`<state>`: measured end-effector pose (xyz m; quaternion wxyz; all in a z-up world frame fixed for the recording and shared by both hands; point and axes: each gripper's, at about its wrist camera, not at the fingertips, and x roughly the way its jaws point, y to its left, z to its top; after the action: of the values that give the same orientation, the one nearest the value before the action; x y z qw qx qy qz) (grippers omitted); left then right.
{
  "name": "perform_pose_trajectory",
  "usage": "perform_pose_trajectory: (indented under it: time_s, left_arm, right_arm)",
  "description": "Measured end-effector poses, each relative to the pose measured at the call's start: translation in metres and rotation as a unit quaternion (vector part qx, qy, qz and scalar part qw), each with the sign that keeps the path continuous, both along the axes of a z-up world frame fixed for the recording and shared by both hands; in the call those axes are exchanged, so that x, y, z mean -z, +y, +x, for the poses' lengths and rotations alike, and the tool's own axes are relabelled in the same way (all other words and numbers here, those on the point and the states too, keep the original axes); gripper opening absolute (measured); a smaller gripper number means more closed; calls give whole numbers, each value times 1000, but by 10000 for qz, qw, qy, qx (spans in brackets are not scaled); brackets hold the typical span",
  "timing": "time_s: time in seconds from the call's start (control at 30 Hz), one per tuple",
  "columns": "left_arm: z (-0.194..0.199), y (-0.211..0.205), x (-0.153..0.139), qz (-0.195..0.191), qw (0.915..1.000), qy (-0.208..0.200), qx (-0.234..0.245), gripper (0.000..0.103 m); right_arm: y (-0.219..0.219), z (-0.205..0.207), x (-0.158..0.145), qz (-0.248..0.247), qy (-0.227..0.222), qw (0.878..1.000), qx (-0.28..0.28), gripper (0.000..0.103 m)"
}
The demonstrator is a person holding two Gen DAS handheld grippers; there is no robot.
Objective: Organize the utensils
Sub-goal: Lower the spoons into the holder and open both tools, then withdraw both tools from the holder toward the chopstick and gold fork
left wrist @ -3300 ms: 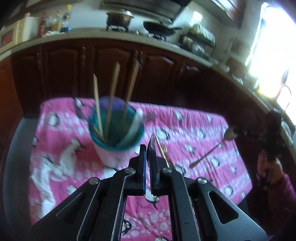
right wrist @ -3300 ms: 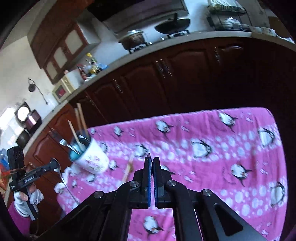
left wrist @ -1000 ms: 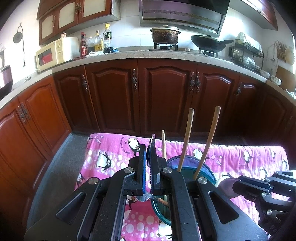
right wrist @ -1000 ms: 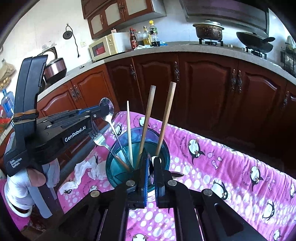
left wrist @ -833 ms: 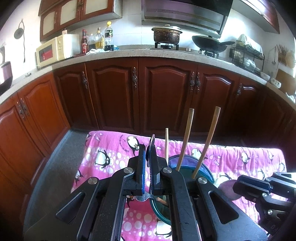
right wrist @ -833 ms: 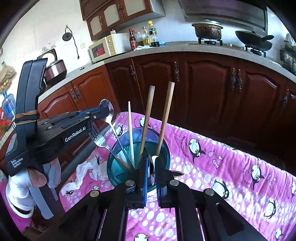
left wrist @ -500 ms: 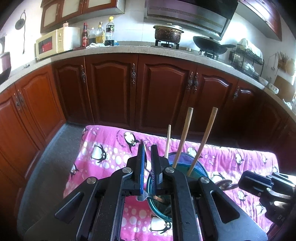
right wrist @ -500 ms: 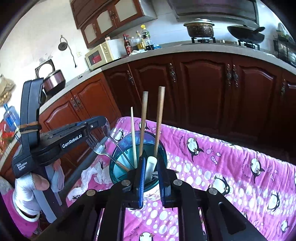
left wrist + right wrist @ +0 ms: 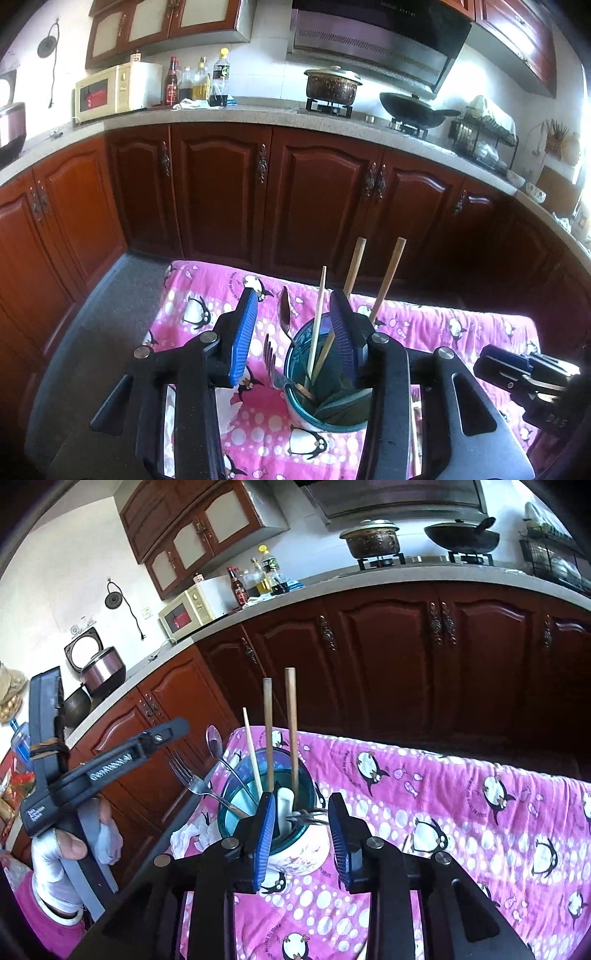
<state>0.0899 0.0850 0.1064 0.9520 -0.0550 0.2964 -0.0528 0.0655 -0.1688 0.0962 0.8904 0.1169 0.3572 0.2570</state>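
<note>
A: Nearest first, what's w/ the left tongs point(image 9: 293, 332)?
B: Jaws have just been opening, now wide. Nothing pinched. A spoon point(image 9: 284, 314) and fork point(image 9: 271, 354) show in the gap, but the pads are clear of both; they lean on the holder's near-left rim.
A: Right tongs point(image 9: 301, 834)?
B: Also just been opening, a narrower gap, empty. A white utensil handle point(image 9: 284, 805) and a metal piece show between the pads in that view, not touched as far as I can tell.
A: And the holder?
B: Teal-rimmed cup point(image 9: 325, 398) on the pink penguin cloth point(image 9: 461, 325) over the surface, just ahead of and below both tongs. In it: two thick wooden sticks point(image 9: 279, 731), a thin chopstick point(image 9: 253, 749), spoon, fork, white handle.
A: Long axes?
B: All roughly upright, sticks tilted slightly; spoon and fork slant out toward the left gripper's side.
A: Which is nearer?
B: Both abt equal, left tongs at the spoon/fork side, right over the near rim. I'd guess drop-off is done & next is backing off w/o clipping the tall sticks. Beyond: dark cabinets, counter w/ microwave point(image 9: 114, 92), pot, wok.
</note>
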Motion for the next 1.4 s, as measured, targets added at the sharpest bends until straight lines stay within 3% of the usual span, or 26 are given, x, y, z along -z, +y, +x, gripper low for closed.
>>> perform_pose_trajectory:
  time_s: [0.1, 0.17, 0.23, 0.7, 1.4]
  left_arm:
    - [-14, 0, -8, -66, 10000, -60, 25, 43]
    - [-25, -2, -12, -95, 9999, -127, 39, 54]
    - [-38, -6, -14, -118, 9997, -176, 99, 58]
    - [-86, -82, 30, 139, 9963, 356, 769, 59]
    - [-93, -135, 62, 166, 9912, 774, 1064, 59]
  right_arm:
    - [-9, -7, -1, 52, -21, 10000, 50, 34]
    - [-16, -14, -3, 25, -71, 9999, 100, 37]
    - [-25, -21, -3, 6, -82, 9998, 164, 38]
    - [-82, -65, 29, -7, 345, 9971, 685, 40]
    - [-107, -86, 51, -97, 598, 9923, 1083, 42]
